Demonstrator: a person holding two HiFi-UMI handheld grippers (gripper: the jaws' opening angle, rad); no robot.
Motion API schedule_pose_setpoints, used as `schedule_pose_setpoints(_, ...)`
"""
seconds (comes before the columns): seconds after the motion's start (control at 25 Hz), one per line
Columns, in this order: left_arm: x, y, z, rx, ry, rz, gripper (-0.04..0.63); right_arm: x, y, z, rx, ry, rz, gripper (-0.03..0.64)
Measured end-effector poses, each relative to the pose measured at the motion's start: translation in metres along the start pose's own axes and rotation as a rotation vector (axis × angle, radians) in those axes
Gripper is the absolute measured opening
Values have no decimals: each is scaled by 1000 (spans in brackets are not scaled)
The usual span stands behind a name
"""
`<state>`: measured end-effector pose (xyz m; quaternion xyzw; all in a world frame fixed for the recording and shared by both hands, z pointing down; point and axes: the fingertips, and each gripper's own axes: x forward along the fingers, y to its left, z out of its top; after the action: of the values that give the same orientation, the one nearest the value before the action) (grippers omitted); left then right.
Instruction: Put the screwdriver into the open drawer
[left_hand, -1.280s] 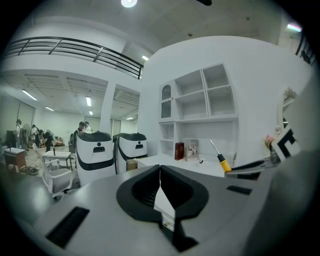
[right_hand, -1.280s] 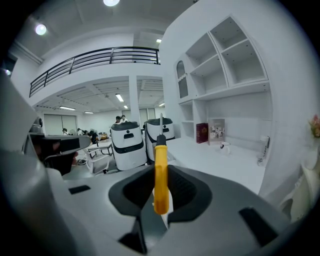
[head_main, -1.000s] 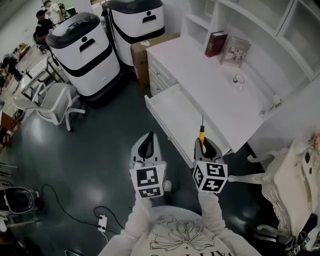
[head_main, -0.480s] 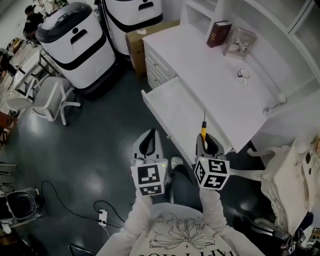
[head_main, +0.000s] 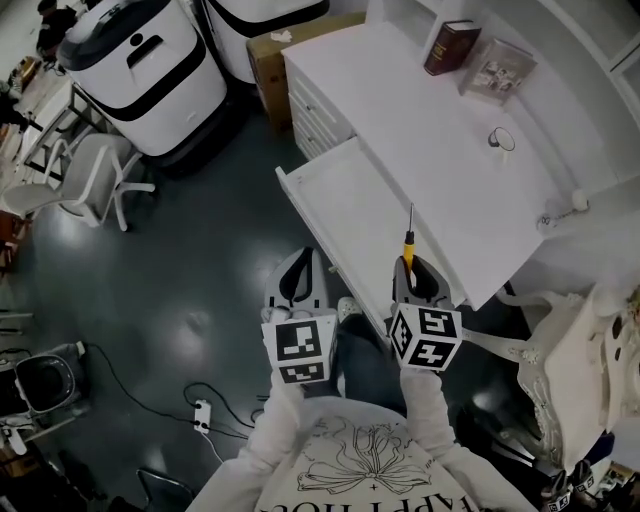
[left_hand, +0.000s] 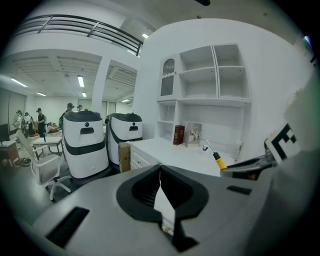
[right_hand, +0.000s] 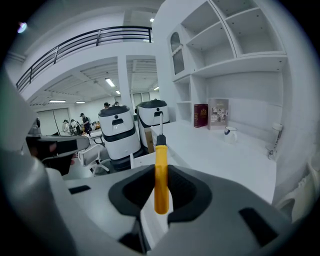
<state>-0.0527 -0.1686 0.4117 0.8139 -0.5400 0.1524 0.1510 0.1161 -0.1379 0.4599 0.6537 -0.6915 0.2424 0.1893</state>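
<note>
Pinching screwdriver (right_hand: 160, 155) in right claw (right_hand: 161, 172)

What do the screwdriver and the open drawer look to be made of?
The screwdriver: smooth, evenly yellow handle, likely plastic; thin grey shaft with a slight shine, likely steel. The open drawer: flat matte white panels matching the desk, probably painted wood or board; the coating hides which.
</note>
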Motion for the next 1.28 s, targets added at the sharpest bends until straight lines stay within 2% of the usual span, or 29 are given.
schedule_pose_setpoints(0.4, 51, -2, -18, -8, 77, 4, 6, 49, -18, -13, 14, 80, 22, 77)
schedule_pose_setpoints(1.28, 123, -15, -87, -40, 252, -3, 6, 129, -49, -83, 56, 282, 50, 76)
